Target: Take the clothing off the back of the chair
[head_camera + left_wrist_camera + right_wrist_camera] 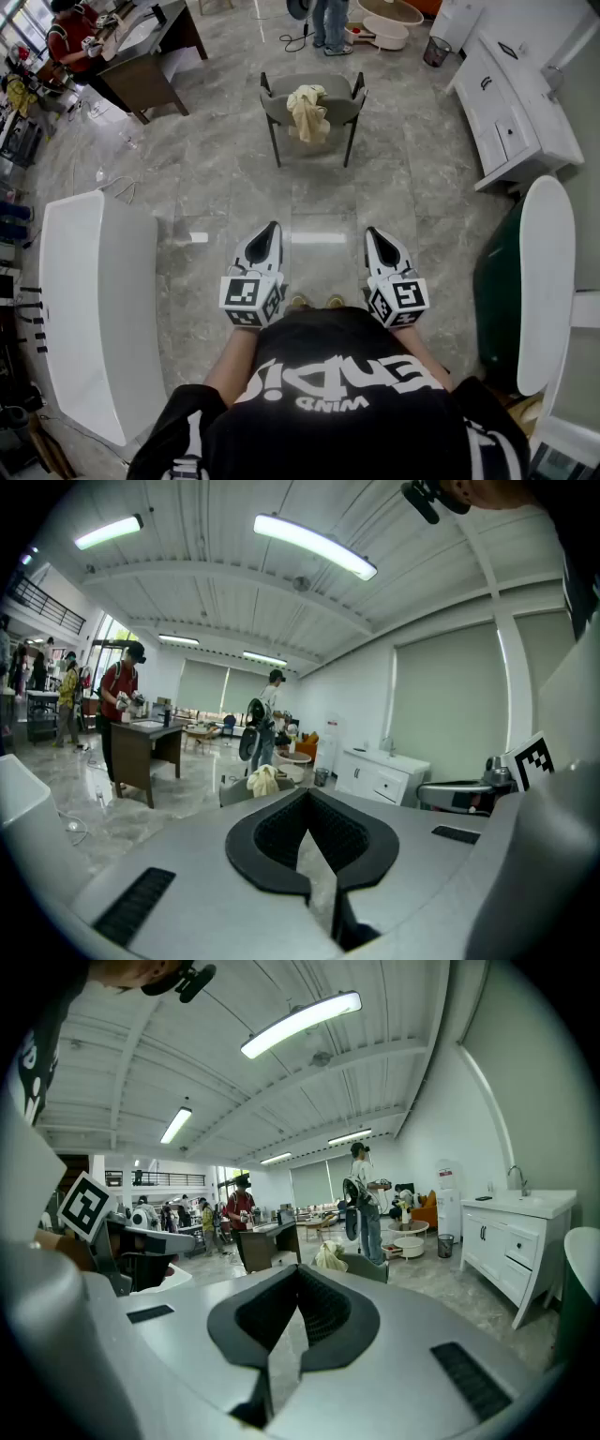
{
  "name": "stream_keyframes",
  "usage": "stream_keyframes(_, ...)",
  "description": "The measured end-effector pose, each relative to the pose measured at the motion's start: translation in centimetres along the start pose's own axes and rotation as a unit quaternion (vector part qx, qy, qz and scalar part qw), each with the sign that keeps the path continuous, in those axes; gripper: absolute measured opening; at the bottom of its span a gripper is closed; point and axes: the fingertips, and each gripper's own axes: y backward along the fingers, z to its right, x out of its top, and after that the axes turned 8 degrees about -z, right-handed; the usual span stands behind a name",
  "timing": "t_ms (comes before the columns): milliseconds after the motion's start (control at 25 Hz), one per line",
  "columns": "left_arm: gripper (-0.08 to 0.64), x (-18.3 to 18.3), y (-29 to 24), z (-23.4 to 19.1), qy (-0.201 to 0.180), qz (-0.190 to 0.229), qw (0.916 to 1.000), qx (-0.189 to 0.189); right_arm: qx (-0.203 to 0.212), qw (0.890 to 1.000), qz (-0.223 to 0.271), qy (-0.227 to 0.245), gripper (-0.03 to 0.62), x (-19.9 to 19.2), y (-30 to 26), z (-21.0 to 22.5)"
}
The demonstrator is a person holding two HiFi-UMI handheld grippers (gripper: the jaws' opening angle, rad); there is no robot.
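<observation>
Both closed and empty, left tool and right tool; crumpled cream clothing over curved grey chair.

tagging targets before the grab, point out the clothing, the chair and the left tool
clothing (pixel 307 111), head view, middle of the cream bundle
chair (pixel 279 108), head view, grey shell left of the clothing
left tool (pixel 273 228), head view, tips of its shut jaws

grey marble floor | white cabinet right | strip lights overhead
</observation>
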Motion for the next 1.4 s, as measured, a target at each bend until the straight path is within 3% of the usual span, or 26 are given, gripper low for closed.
stream_keyframes(440,0.015,1.1,-1.0,-2.8,-0.024,0.012,0.9995,-0.019,-0.009,1.0,0.023,0.016,0.014,0.6,-2.4,-2.0)
stream_keyframes(680,0.015,1.3,-3.5,-4.6,-0.019,0.008,0.9994,-0.027,-0.024,0.999,0.025,0.0,0.014,0.5,-4.5,-1.3)
stream_keyframes(1040,0.015,4.9,-11.8,-7.3,-0.014,0.021,0.999,-0.038,-0.031,0.999,0.032,-0.007,0.014,2.5,-12.2,4.9)
stream_keyframes(1400,0.015,11.5,-23.5,-9.7,-0.015,0.023,0.9996,-0.012,-0.001,0.999,0.042,0.002,0.014,9.8,-22.7,13.0)
